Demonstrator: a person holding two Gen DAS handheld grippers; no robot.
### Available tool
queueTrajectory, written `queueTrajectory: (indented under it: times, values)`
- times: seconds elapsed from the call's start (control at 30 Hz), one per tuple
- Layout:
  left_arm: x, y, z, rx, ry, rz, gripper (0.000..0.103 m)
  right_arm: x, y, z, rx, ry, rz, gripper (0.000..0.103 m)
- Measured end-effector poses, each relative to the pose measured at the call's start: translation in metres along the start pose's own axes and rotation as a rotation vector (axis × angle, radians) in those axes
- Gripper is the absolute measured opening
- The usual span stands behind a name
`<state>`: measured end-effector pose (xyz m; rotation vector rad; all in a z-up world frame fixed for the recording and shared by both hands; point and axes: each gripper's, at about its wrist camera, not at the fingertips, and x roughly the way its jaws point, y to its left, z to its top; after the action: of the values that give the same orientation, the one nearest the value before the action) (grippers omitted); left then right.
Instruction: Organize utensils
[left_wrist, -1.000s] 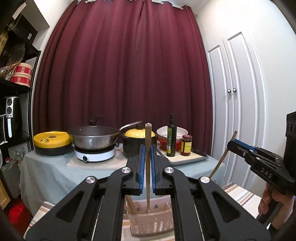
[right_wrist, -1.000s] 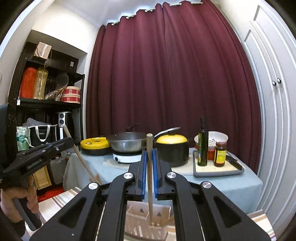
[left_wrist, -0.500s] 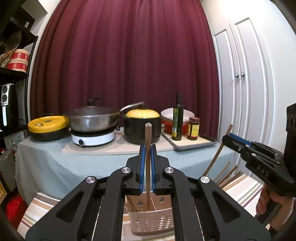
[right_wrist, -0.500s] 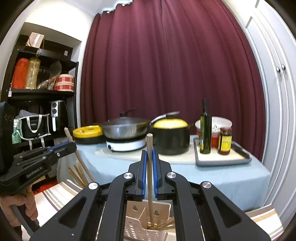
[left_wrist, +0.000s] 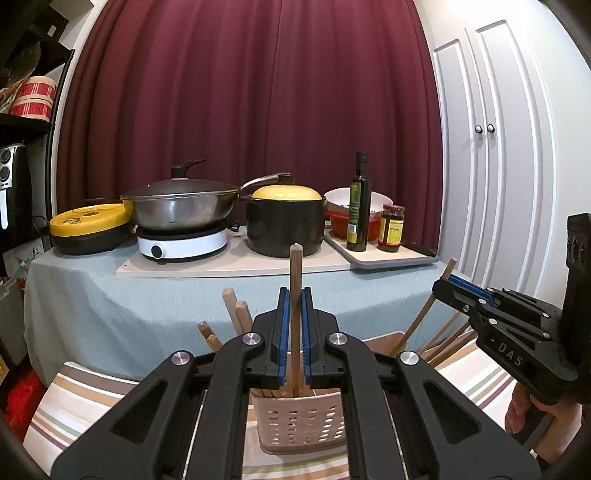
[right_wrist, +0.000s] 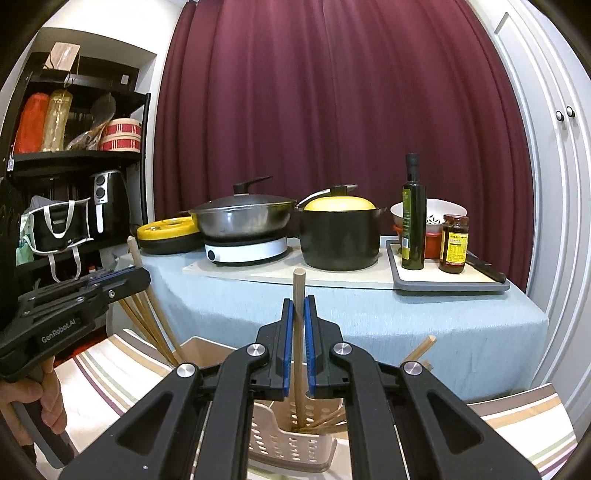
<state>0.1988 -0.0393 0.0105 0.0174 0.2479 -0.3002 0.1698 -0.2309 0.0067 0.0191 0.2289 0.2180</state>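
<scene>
The left gripper (left_wrist: 293, 332) is pinching a wooden chopstick (left_wrist: 295, 273), and the right gripper (right_wrist: 299, 339) is pinching another chopstick (right_wrist: 298, 295), both dipping into the holey basket (left_wrist: 303, 424) at 6 o'clock. They look light, stiff and thin, so gripping mid-stick seems best. More chopsticks are leaning at 9 o'clock, crowding the way.

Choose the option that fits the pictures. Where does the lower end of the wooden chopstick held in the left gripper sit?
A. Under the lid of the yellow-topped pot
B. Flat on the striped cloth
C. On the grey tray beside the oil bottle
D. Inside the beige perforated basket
D: in the left wrist view the chopstick runs down between the left gripper pads into the beige basket.
</scene>
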Motion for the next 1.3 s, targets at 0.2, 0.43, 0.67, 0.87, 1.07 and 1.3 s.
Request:
queueTrajectory:
  times: [0.2, 0.43, 0.67, 0.87, 1.07, 1.3]
  values:
    - [0.001, 0.002, 0.000, 0.000, 0.002, 0.012, 0.008, 0.000, 0.002, 0.001, -0.006, 0.013, -0.003, 0.007]
    - [-0.001, 0.003, 0.000, -0.003, 0.006, 0.023, 0.028, -0.004, 0.003, 0.004, -0.006, 0.004, -0.008, 0.009]
    - [-0.010, 0.000, 0.004, 0.001, -0.011, 0.030, 0.043, -0.014, 0.001, 0.009, 0.003, -0.017, -0.020, 0.035]
    - [-0.021, -0.001, 0.007, 0.004, -0.029, 0.042, 0.054, -0.026, 0.003, 0.014, -0.002, -0.034, -0.033, 0.047]
    - [-0.041, -0.002, 0.009, 0.003, -0.045, 0.065, 0.067, -0.042, 0.004, 0.018, -0.001, -0.042, -0.054, 0.055]
    - [-0.075, -0.004, -0.003, -0.015, -0.039, 0.102, 0.077, -0.070, 0.006, 0.007, 0.002, -0.021, -0.100, 0.064]
